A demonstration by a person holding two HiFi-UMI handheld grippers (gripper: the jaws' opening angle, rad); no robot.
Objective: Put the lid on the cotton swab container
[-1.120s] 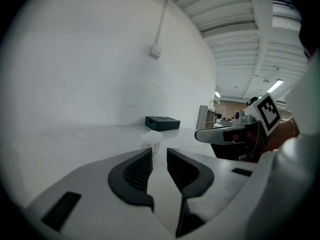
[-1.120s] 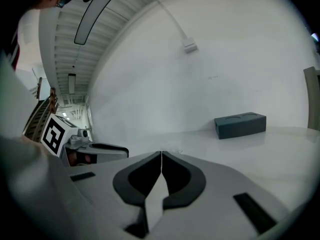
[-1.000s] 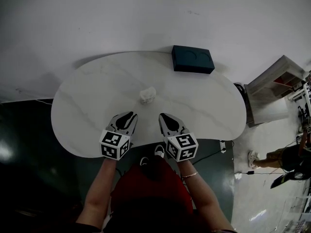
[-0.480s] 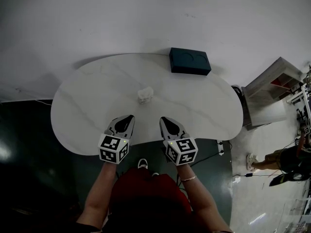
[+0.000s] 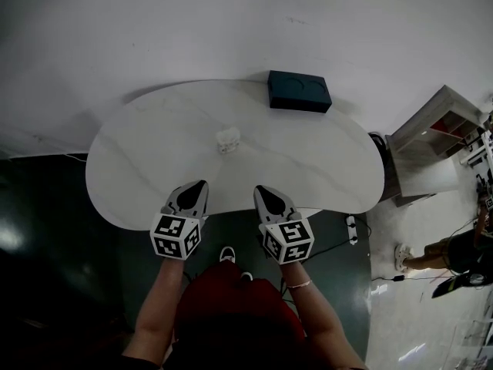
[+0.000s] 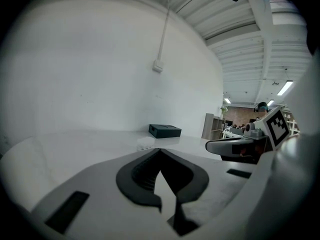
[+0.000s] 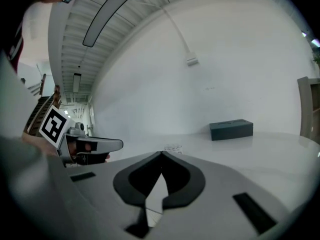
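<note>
The small pale cotton swab container sits near the middle of the white table; I cannot tell its lid apart from its body. It shows far off in the left gripper view and in the right gripper view. My left gripper hovers at the table's near edge, shut with nothing between its jaws. My right gripper stands beside it, also shut and empty. Both point toward the container and are well short of it.
A dark rectangular box lies at the table's far edge, right of the container. A white shelf unit stands right of the table. A person and cables are on the floor at far right.
Both grippers have drawn back from the container to the table's near edge. The left jaws have come together.
</note>
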